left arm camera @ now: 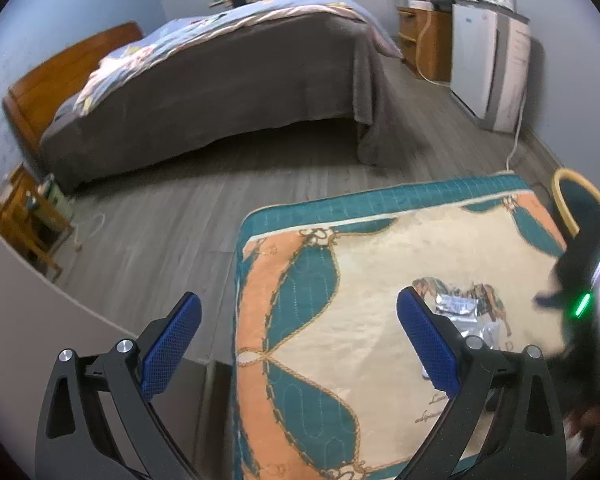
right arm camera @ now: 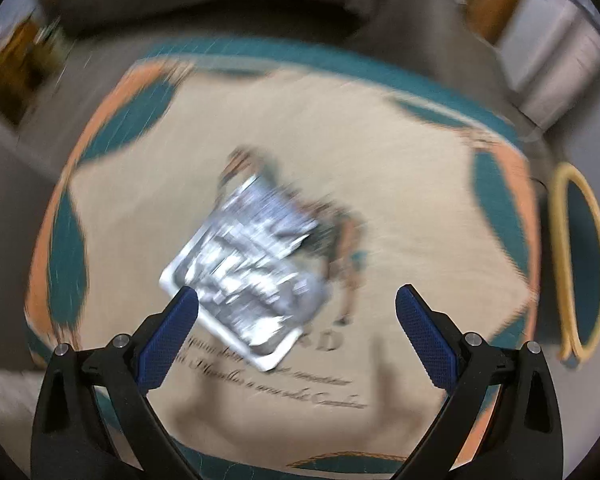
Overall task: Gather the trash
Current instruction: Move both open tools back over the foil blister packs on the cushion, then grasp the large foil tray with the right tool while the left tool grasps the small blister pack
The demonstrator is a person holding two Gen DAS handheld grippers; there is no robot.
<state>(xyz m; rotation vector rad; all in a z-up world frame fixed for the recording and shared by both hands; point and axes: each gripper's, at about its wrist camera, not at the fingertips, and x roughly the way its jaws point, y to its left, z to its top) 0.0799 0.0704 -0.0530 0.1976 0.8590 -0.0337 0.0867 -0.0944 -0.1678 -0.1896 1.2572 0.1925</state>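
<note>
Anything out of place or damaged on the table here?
Yes: a crumpled silver foil wrapper lies askew on the patterned tablecloth, its edge ragged as if torn open. Nothing else sits on the cloth. Both tools are open and hold nothing.

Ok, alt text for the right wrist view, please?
Open right tongs hover over a crinkled silver wrapper lying on a cream, teal and orange cloth. The picture is motion-blurred; a yellow-rimmed bin sits at the right edge.

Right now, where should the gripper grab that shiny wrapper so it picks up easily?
Probably its near corner, coming from above. The silver wrapper lies flat and crinkled on the patterned cloth, and the open right gripper already hangs over that end.
</note>
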